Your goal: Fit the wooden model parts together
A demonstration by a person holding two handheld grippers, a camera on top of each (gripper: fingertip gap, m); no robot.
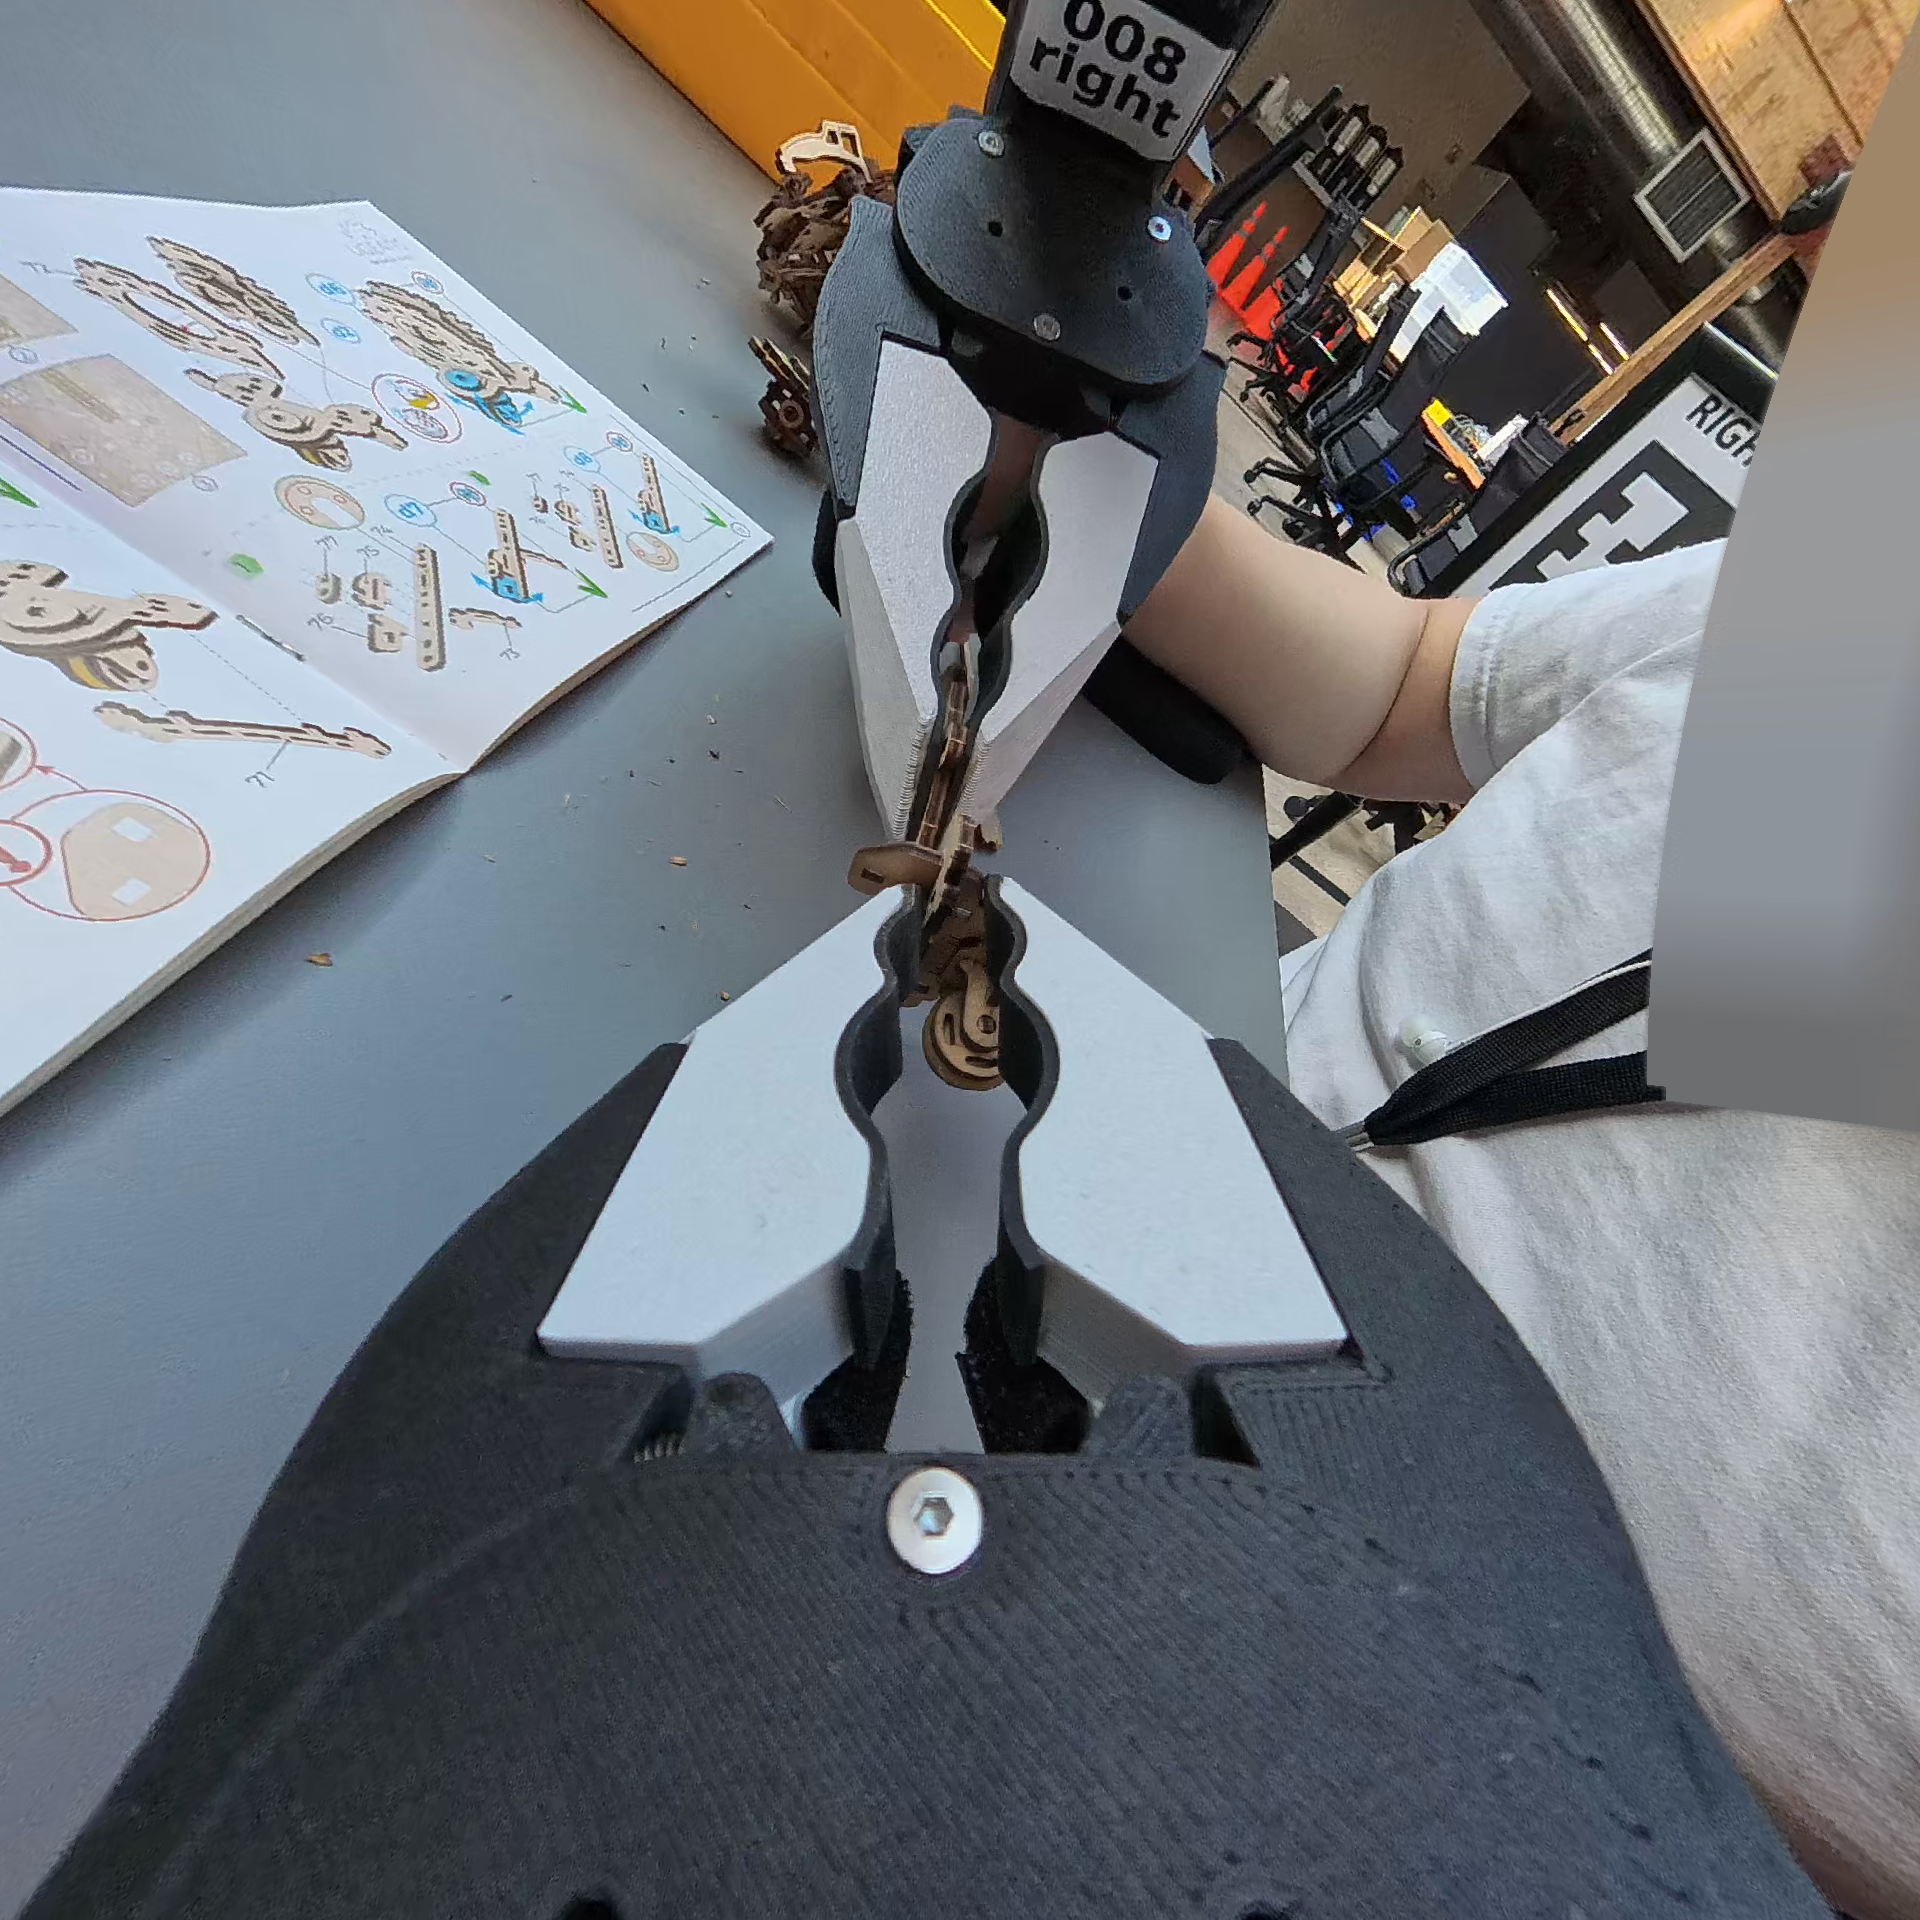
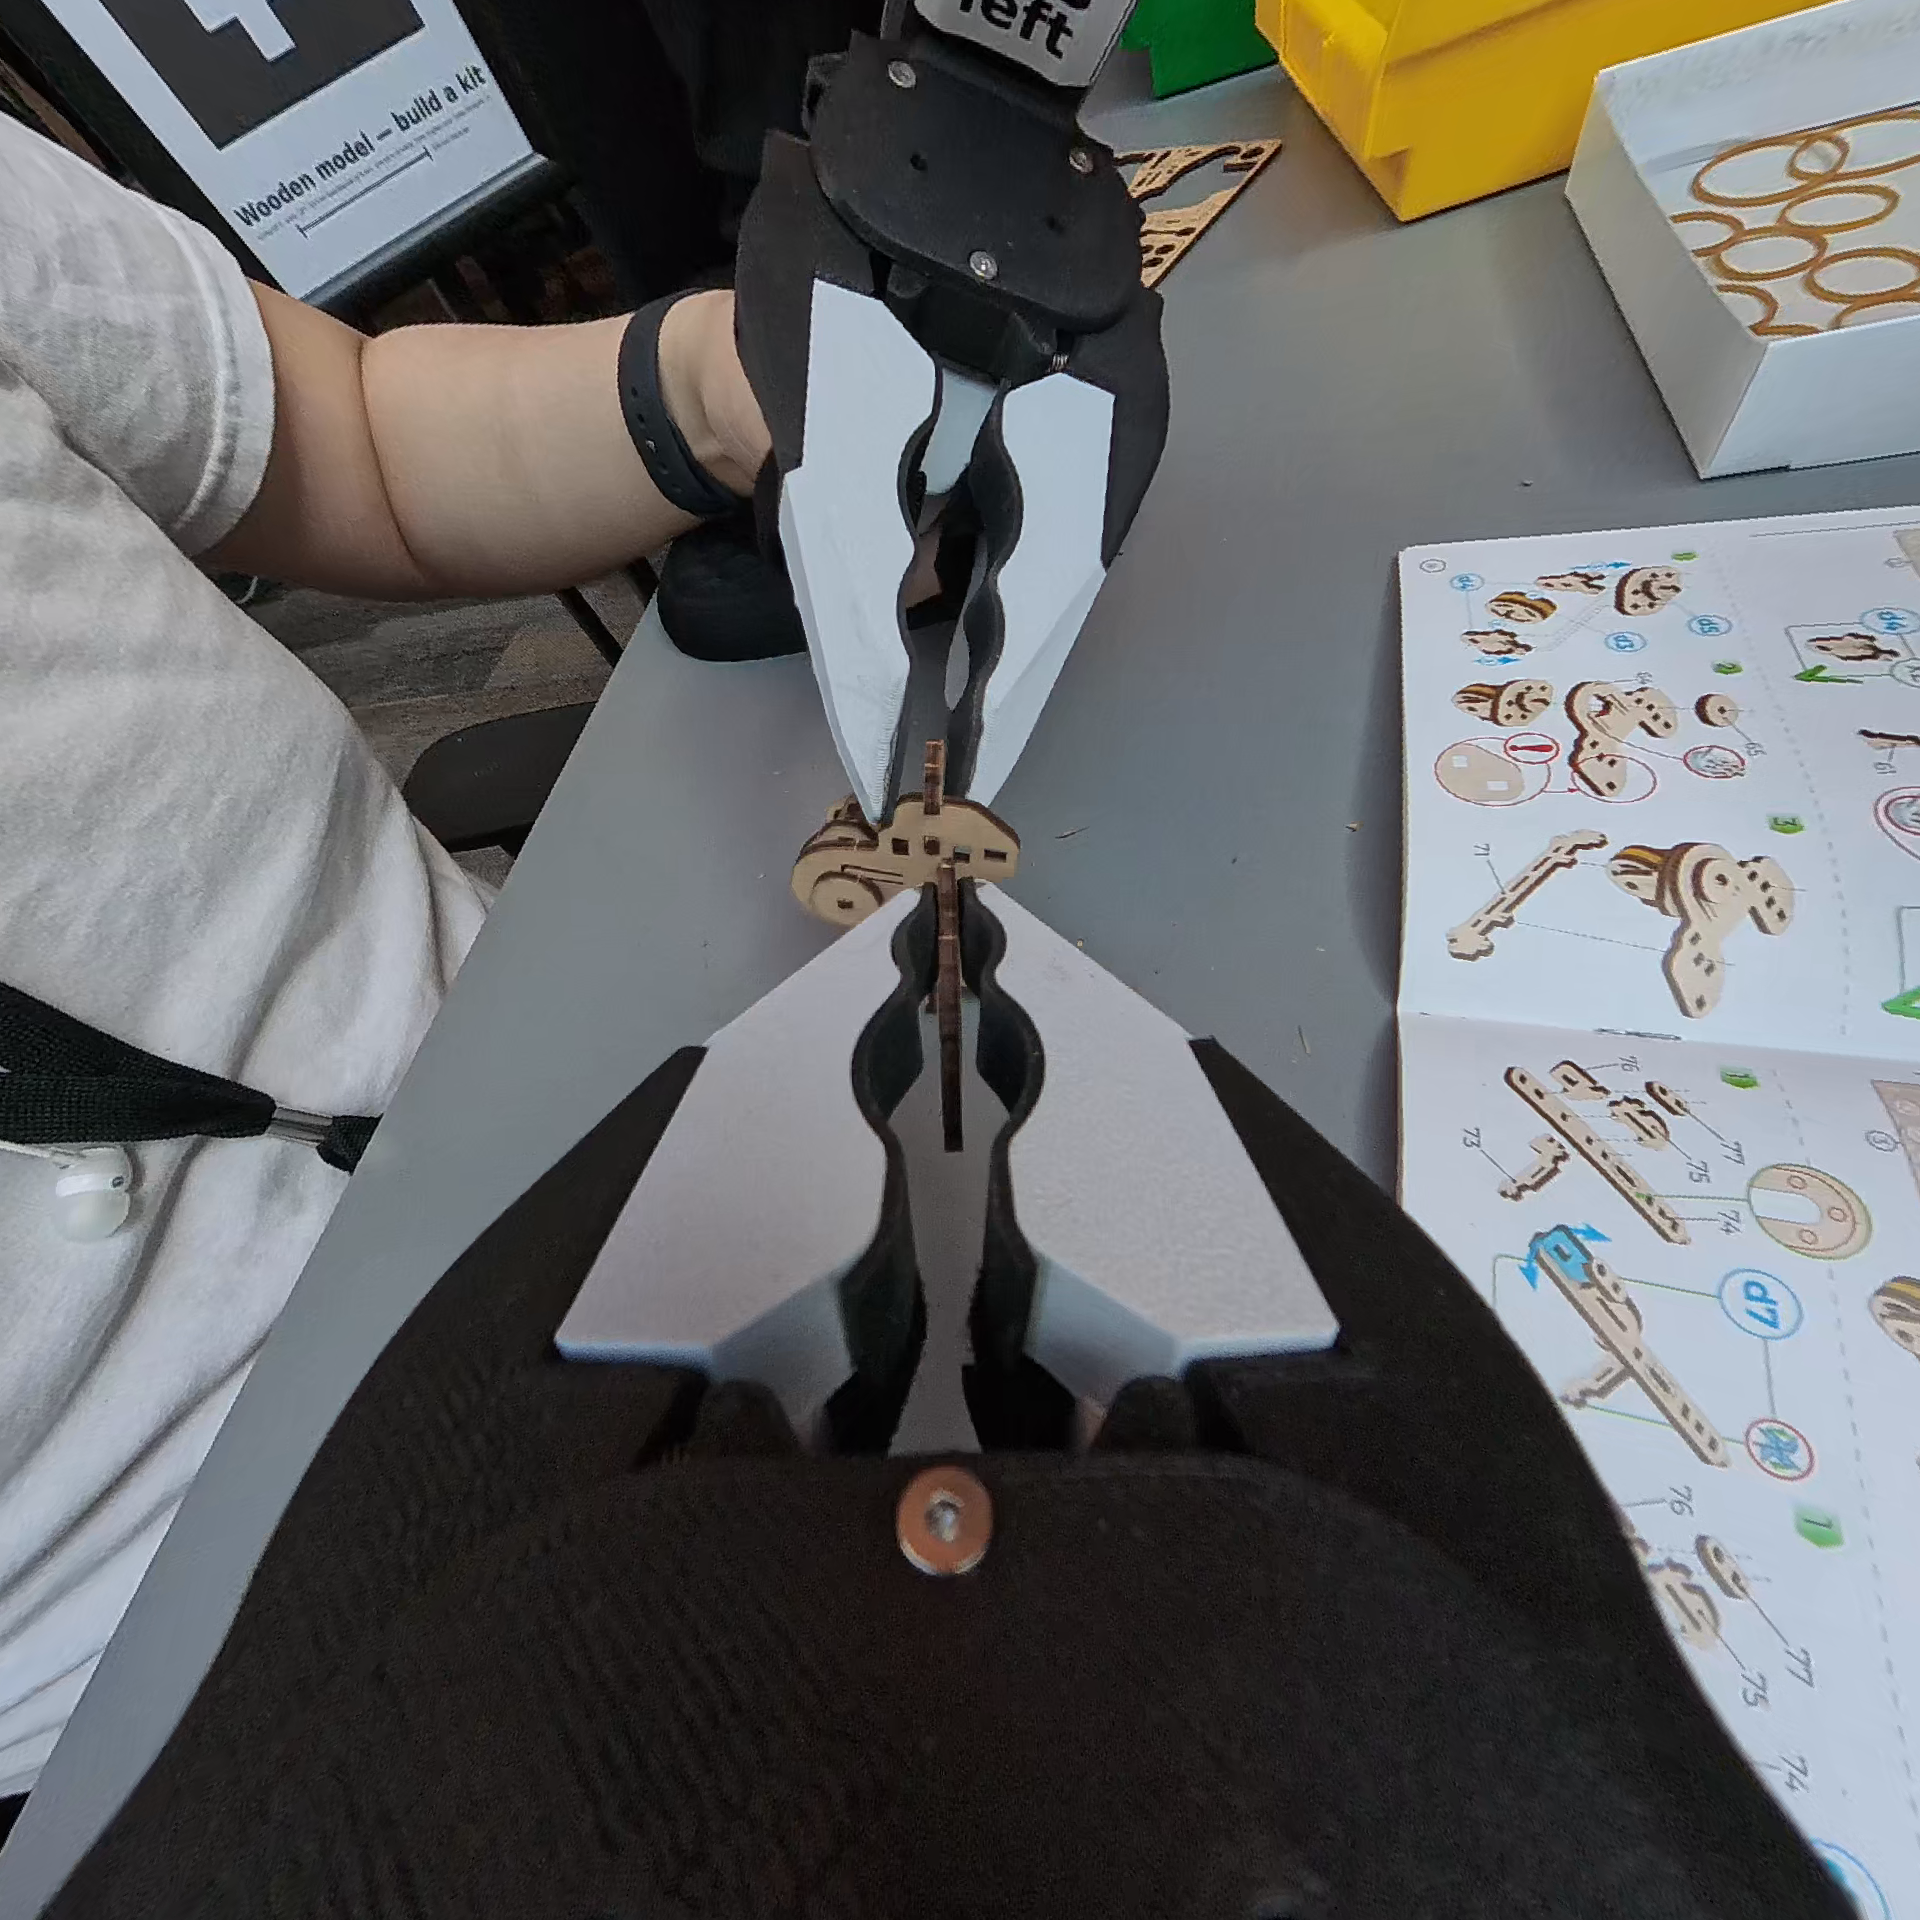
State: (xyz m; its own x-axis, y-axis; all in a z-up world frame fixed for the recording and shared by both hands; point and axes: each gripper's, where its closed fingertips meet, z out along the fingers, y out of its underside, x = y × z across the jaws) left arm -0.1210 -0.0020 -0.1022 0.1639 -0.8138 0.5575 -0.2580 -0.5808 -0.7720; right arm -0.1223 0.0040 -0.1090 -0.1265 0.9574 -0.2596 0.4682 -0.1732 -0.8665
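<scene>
Two claws are meeting tip to tip above the grey counter (image 1: 520, 1091), and both are mine. My left claw (image 1: 940, 914) is clenching a small wooden assembly (image 1: 961, 997) whose round disc is hanging between the fingers. My right claw (image 2: 945, 914) is gripping a thin flat strip (image 2: 948, 1029) edge-on, its length running back between the fingers. The strip's front end is touching the assembly at a slot in the flat plate; whether it is seated there I cannot tell. Both parts are being held in the air, just over the counter's edge near my body. An open instruction booklet (image 1: 312, 520) is lying on the counter beside the claws. Loose wooden pieces (image 1: 810, 249) are sitting farther back, near a yellow bin (image 2: 1455, 94) and a white box (image 2: 1745, 343).
</scene>
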